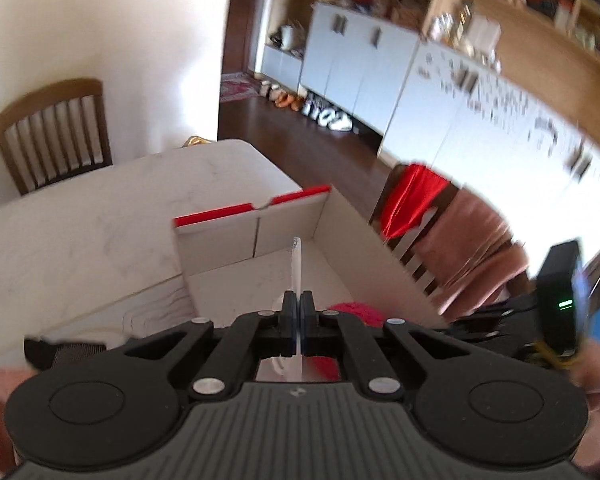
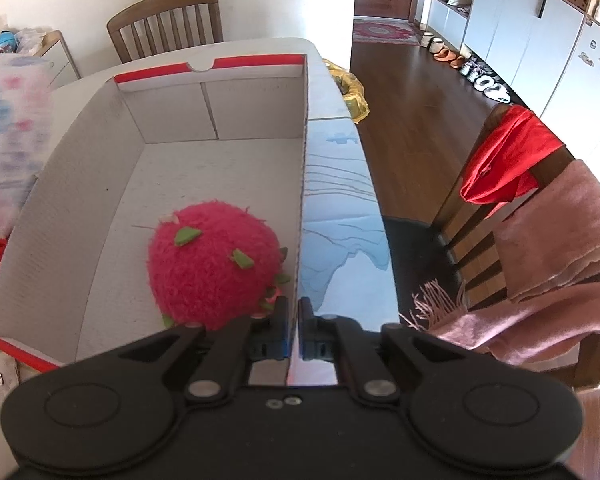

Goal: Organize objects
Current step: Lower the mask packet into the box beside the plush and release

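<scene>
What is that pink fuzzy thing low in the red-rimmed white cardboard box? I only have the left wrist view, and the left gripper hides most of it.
Observer: A round pink plush toy with green felt leaves, like a dragon fruit. It lies on the floor of the box, near the wall on the right in the right wrist view.
Operator: And the right gripper? I only see its black body at my edge.
Observer: The right gripper is shut on that same wall, with the cardboard edge running between its fingers.
</scene>
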The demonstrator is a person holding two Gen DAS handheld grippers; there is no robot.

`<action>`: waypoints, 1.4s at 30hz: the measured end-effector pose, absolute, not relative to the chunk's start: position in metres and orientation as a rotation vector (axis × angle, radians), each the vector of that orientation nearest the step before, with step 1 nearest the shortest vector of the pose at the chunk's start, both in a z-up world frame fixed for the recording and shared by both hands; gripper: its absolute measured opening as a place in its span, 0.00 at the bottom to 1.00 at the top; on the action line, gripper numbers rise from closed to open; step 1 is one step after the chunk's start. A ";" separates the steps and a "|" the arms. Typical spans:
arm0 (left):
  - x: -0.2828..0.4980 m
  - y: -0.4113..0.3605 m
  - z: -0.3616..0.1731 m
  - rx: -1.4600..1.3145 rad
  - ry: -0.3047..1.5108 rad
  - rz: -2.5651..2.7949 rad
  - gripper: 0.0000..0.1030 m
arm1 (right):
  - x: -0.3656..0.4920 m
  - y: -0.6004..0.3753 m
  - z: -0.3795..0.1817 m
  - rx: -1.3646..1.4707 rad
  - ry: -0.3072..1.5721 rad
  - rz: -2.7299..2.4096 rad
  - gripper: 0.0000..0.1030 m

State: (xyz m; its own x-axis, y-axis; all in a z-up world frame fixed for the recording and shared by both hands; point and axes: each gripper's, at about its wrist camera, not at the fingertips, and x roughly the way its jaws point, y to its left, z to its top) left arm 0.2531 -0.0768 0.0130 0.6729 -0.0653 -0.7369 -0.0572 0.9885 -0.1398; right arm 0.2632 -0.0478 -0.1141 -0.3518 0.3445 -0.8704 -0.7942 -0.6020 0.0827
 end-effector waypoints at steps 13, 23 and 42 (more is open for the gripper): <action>0.335 -0.093 -0.084 -0.014 1.060 0.018 0.00 | 0.263 -0.047 -0.115 -1.136 0.652 2.041 0.04; 0.348 -0.088 -0.112 -0.030 1.158 0.032 0.02 | 0.264 -0.047 -0.115 -1.138 0.662 2.056 0.05; 0.309 -0.083 -0.045 -0.094 1.027 0.021 0.29 | 0.264 -0.048 -0.115 -1.154 0.656 2.079 0.05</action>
